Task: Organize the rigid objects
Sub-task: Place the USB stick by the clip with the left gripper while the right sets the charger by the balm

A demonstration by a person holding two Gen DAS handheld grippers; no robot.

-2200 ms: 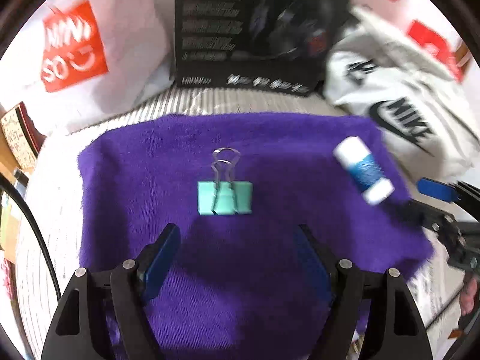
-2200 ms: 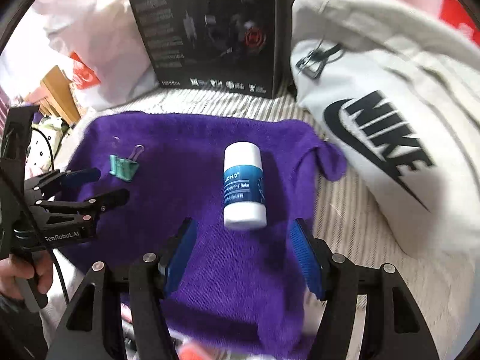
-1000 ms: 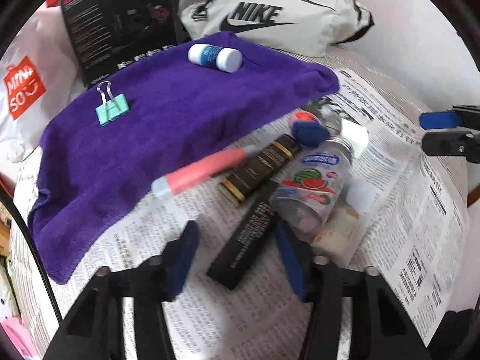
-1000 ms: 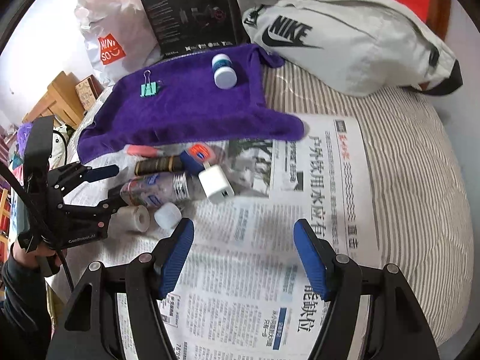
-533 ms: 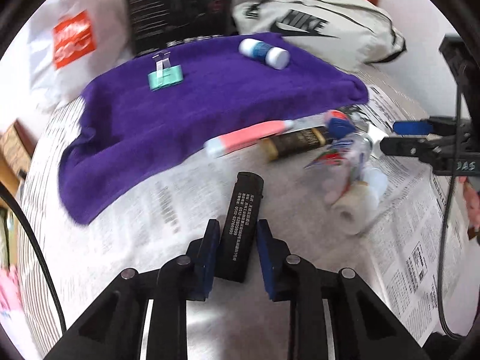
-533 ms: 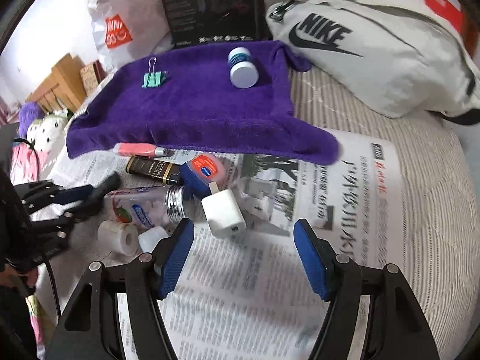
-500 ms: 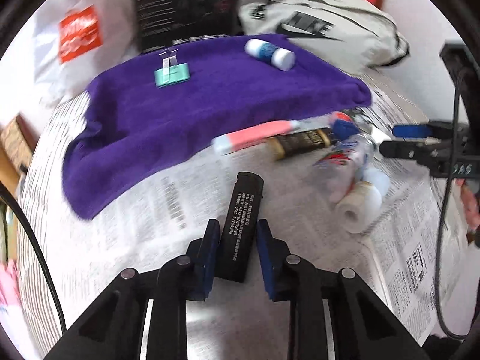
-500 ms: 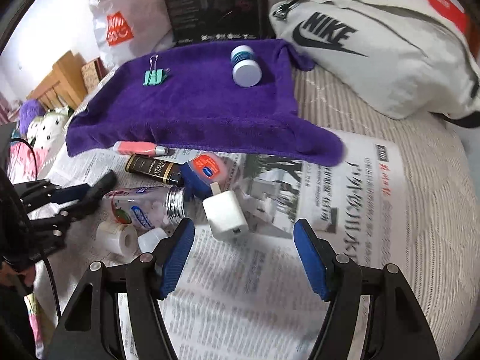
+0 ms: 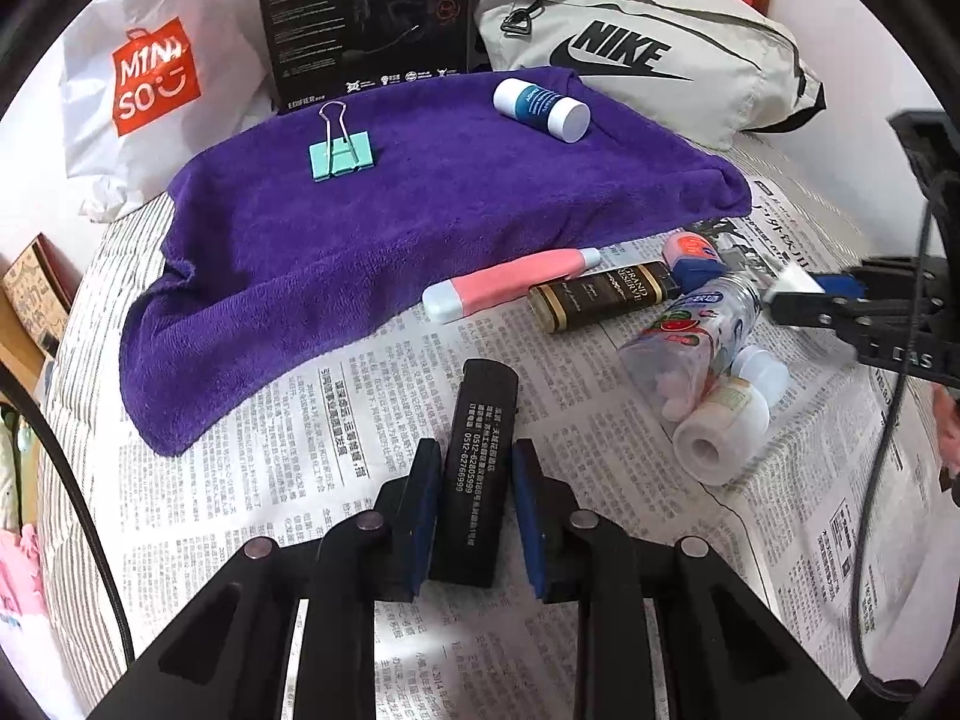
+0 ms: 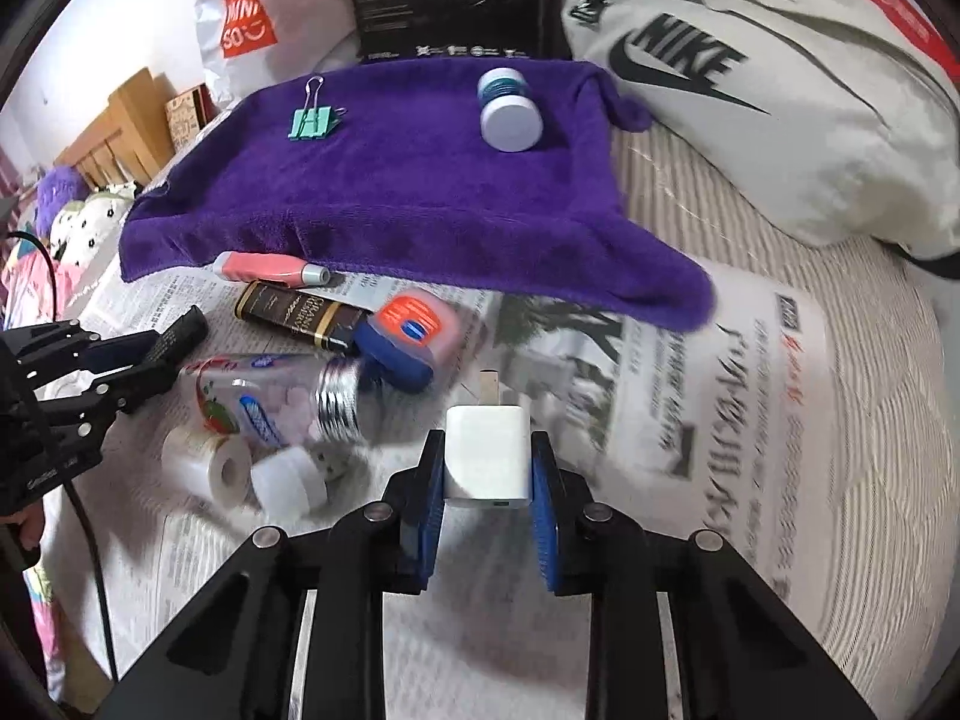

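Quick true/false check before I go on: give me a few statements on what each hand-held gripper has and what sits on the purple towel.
1. The left hand-held gripper is shut on the black tube. True.
2. The right hand-held gripper is closing around a roll of tape. False: the white charger plug is between its pads.
3. The green binder clip lies on the purple towel. True.
4. The pink tube lies on the towel. False: on the newspaper, beside it.

The newspaper (image 10: 750, 420) print is motion-blurred; the black box (image 9: 366, 12) is cropped.
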